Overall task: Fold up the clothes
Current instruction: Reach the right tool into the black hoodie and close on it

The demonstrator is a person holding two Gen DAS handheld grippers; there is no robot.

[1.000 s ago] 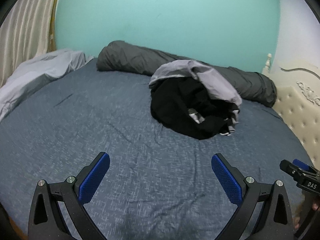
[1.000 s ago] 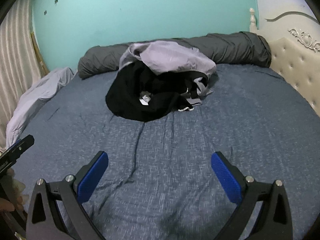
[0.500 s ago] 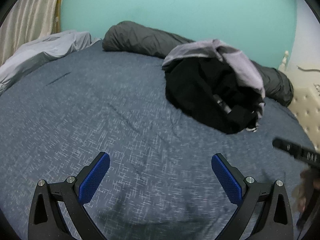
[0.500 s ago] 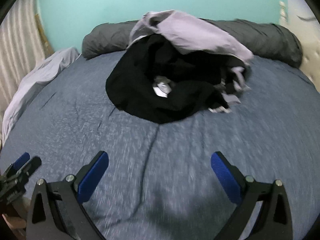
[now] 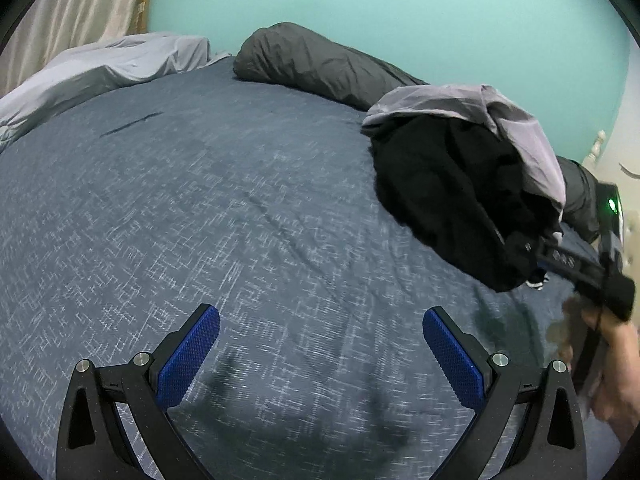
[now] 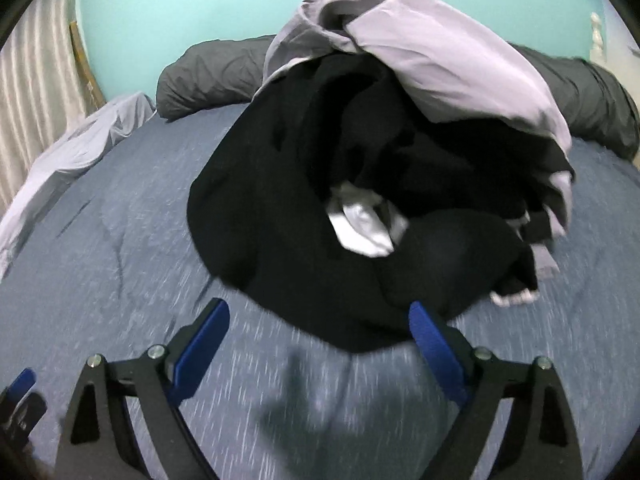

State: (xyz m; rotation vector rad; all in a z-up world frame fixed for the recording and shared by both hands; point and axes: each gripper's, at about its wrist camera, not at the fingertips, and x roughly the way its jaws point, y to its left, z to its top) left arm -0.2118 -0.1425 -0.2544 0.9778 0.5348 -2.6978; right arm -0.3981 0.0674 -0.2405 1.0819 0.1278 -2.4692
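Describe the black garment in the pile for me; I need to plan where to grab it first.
The black soft-fabric garment lies crumpled in a heap on the blue woven bedspread, unfolded, with a rounded hem toward the camera. A lilac-grey garment drapes over its top, and a small white fabric piece shows in its folds. The open right gripper sits at its near edge, not gripping it.

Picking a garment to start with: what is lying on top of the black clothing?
A lilac-grey garment drapes over the top of the black clothing; a white piece shows within the folds. Anything deeper is hidden.
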